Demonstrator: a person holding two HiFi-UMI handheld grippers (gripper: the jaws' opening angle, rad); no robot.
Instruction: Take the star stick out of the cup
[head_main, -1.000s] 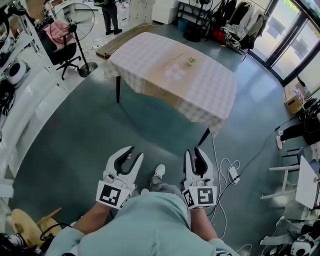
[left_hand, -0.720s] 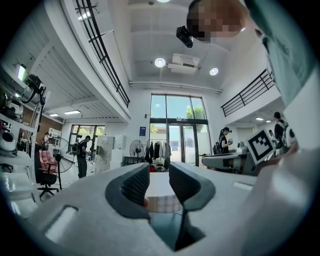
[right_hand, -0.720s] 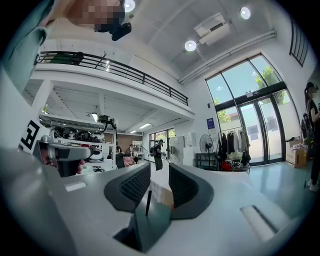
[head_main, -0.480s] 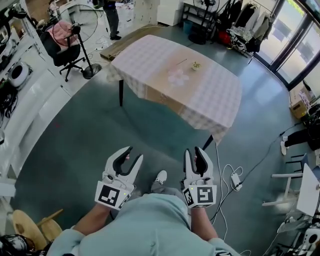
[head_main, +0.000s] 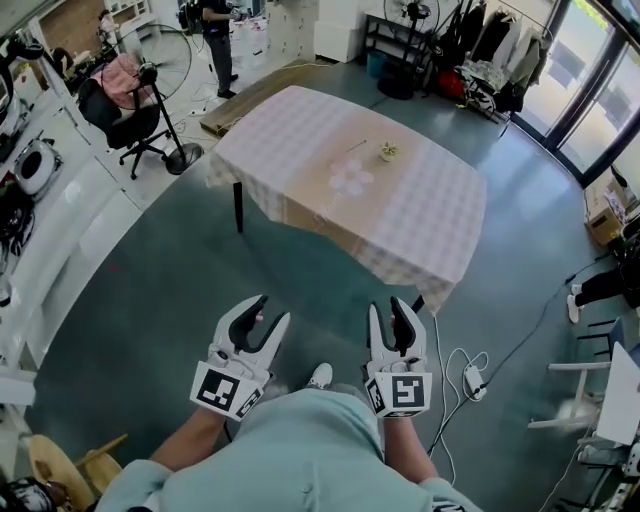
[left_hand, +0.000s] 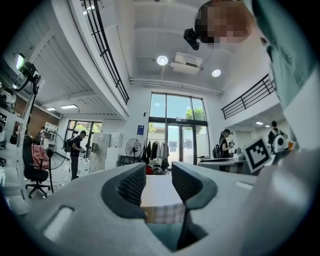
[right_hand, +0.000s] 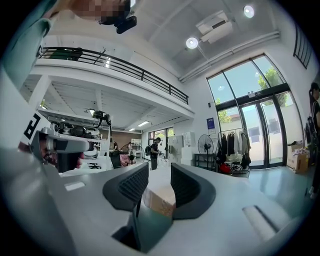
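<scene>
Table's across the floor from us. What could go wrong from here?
Cables and a power strip lie on the floor at the right: trip risk.
The cup looks small and light: a skewed pull could tip it.
The tablecloth hangs over the edge: a snag could drag the cup.

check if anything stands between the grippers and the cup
Nothing visible does. Only floor lies between the left gripper, the right gripper and the table bearing the cup. Both grippers' jaws have just been opening, empty.
</scene>
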